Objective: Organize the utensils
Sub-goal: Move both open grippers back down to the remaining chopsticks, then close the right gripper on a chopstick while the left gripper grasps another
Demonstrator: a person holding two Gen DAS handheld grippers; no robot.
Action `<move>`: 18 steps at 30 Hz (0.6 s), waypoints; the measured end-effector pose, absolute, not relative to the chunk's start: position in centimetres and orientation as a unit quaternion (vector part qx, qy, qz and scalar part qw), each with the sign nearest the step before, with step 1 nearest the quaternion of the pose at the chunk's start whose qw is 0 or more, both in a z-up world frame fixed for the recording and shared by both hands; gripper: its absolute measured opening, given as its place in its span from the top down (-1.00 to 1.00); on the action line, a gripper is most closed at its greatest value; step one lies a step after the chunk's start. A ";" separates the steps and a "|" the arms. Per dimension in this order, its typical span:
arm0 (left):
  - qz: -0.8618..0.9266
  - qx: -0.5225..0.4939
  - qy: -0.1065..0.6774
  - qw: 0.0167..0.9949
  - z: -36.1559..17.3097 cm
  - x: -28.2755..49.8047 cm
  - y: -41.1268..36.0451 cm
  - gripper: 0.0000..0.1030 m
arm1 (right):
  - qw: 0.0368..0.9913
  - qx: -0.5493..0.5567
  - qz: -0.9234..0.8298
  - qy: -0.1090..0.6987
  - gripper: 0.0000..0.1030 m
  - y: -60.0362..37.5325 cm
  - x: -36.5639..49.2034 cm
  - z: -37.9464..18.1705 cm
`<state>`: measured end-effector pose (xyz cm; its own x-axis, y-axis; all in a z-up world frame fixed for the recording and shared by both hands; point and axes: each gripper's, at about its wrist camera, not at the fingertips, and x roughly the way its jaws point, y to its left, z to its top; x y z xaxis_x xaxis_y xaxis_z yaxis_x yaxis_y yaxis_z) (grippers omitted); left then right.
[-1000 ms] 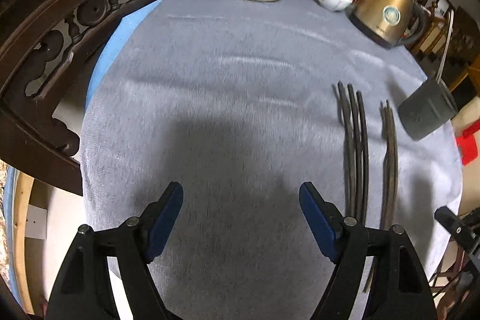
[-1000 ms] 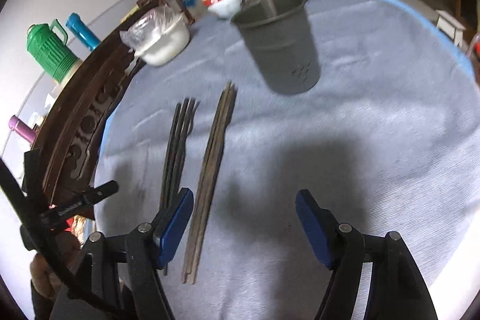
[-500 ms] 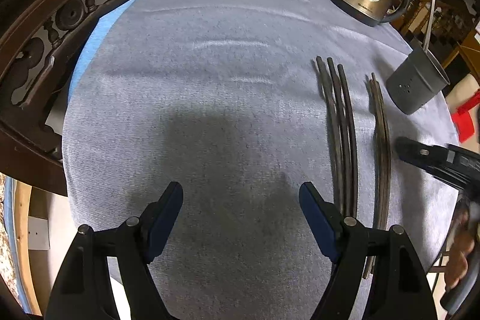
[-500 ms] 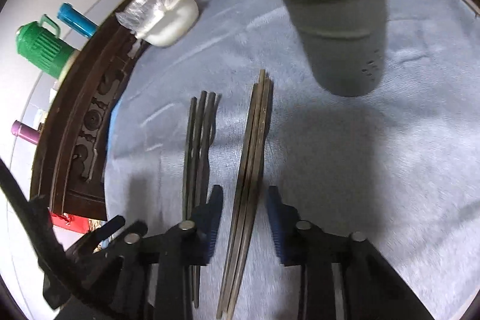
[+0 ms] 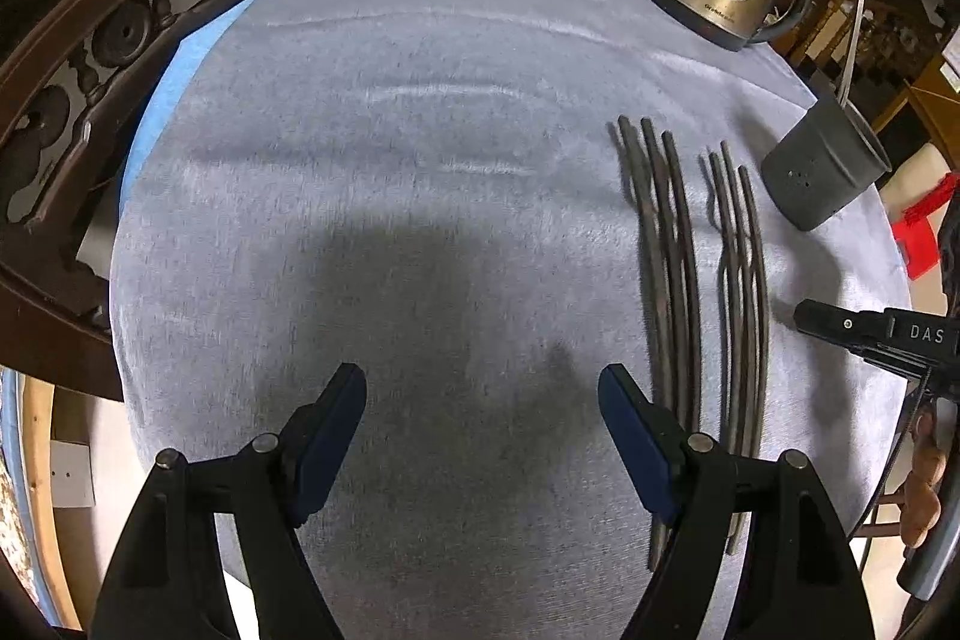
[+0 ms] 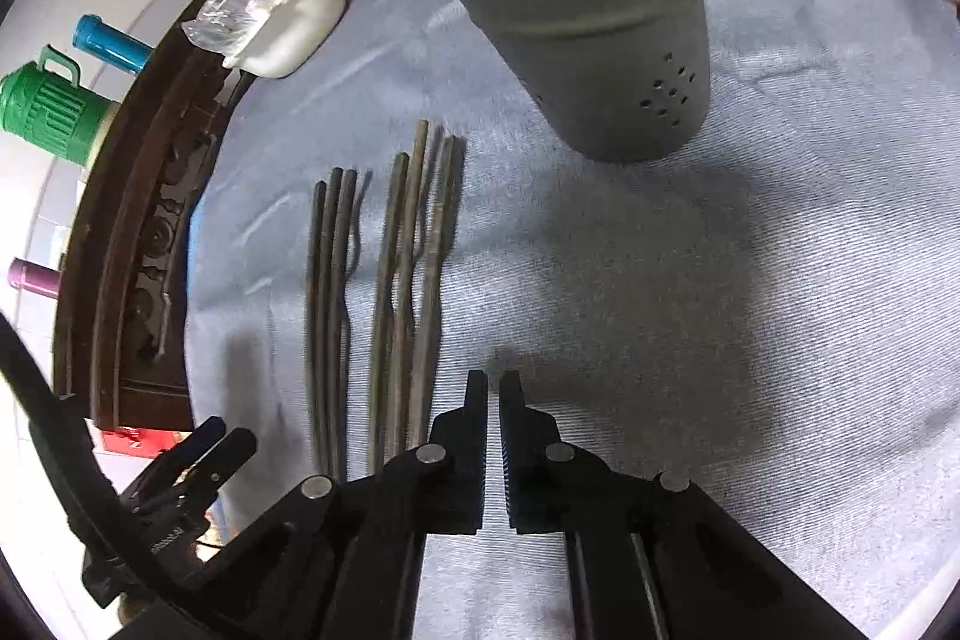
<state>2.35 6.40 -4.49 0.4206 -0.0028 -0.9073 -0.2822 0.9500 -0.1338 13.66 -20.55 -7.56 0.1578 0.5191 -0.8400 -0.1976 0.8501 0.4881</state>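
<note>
Grey-clothed worktop [image 5: 420,160] | chopsticks [image 6: 414,280] lying just left of right tongs [image 6: 492,394], which are sitting pressed together, empty | left tongs [image 5: 480,400] hanging spread | risk: missed pick; holder [image 6: 588,10] nearby

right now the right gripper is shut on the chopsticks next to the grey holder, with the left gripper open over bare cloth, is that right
Not quite. The right gripper is shut, but on nothing: in the right wrist view the chopsticks lie on the cloth just left of its closed fingers. The grey holder does stand beyond them, and the left gripper is open over bare cloth.
</note>
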 end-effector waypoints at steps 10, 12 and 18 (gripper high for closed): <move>0.093 -0.136 0.534 0.829 -4.5 1.9 6.8 -0.56 | 0.735 0.173 0.239 0.611 0.31 -18.5 15.0 -7.9; 0.092 -0.139 0.535 0.828 -4.6 2.0 6.9 -0.56 | 0.733 0.173 0.232 0.616 0.26 -18.4 15.3 -8.1; 0.087 -0.138 0.534 0.829 -4.7 2.0 6.8 -0.56 | 0.737 0.153 0.222 0.620 0.64 -17.5 16.0 -8.3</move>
<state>2.02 6.84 -4.67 0.4136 -0.0036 -0.9105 -0.2917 0.9467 -0.1363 16.02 -17.49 -8.34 0.1334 0.5172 -0.8454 -0.1378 0.8544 0.5010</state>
